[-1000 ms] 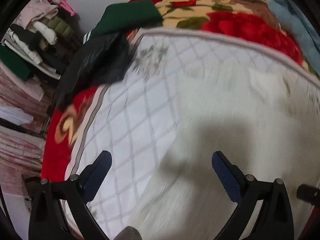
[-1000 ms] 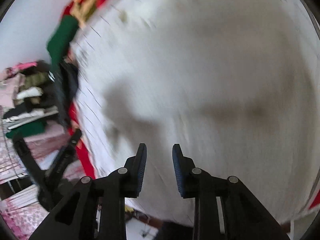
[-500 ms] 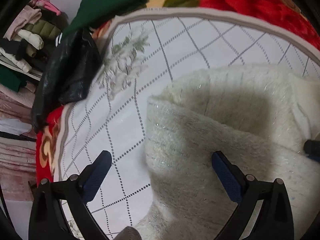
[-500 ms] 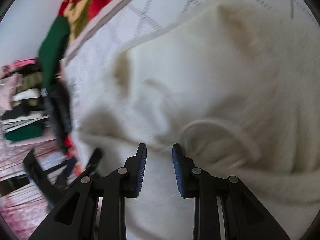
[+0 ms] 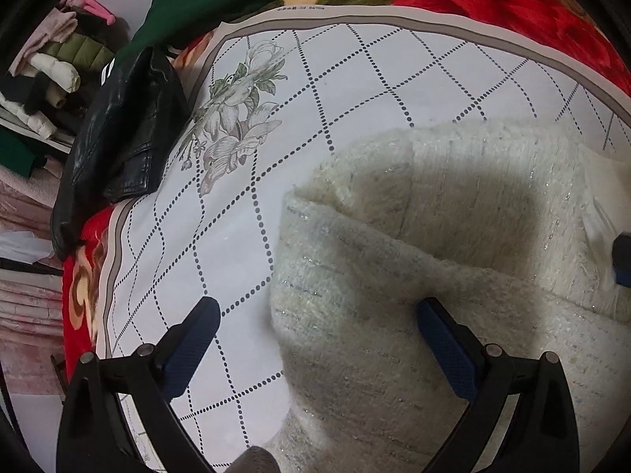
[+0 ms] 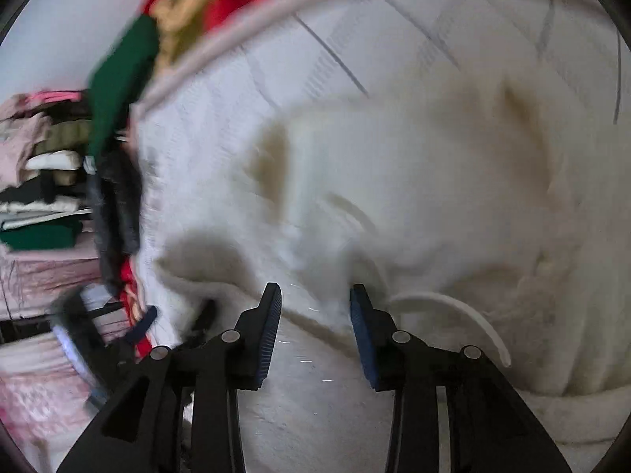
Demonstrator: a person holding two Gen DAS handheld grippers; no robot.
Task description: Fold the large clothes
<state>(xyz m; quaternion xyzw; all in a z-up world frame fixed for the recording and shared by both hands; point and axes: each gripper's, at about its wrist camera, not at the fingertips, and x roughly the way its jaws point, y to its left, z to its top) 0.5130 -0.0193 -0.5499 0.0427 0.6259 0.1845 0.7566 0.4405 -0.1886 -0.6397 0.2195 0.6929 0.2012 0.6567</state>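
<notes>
A fluffy cream-white knit garment (image 5: 434, 260) lies crumpled on the white checked sheet (image 5: 347, 90), its near part folded over. It also fills the right wrist view (image 6: 414, 181), blurred. My left gripper (image 5: 315, 339) is open wide just above the garment's left edge, one finger over the sheet, one over the knit. My right gripper (image 6: 315, 315) is open over the garment and holds nothing. The right gripper's tip (image 5: 623, 260) shows at the left wrist view's right edge.
A black leather jacket (image 5: 122, 146) and a green garment (image 5: 205, 4) lie at the sheet's far left corner. A red floral blanket (image 5: 493, 4) borders the sheet. Stacked folded clothes (image 5: 47, 79) stand at the left beyond the bed.
The white garment has settled onto the sheet. My right gripper was nearly shut and now stands open. My left gripper stays open and has lowered towards the garment.
</notes>
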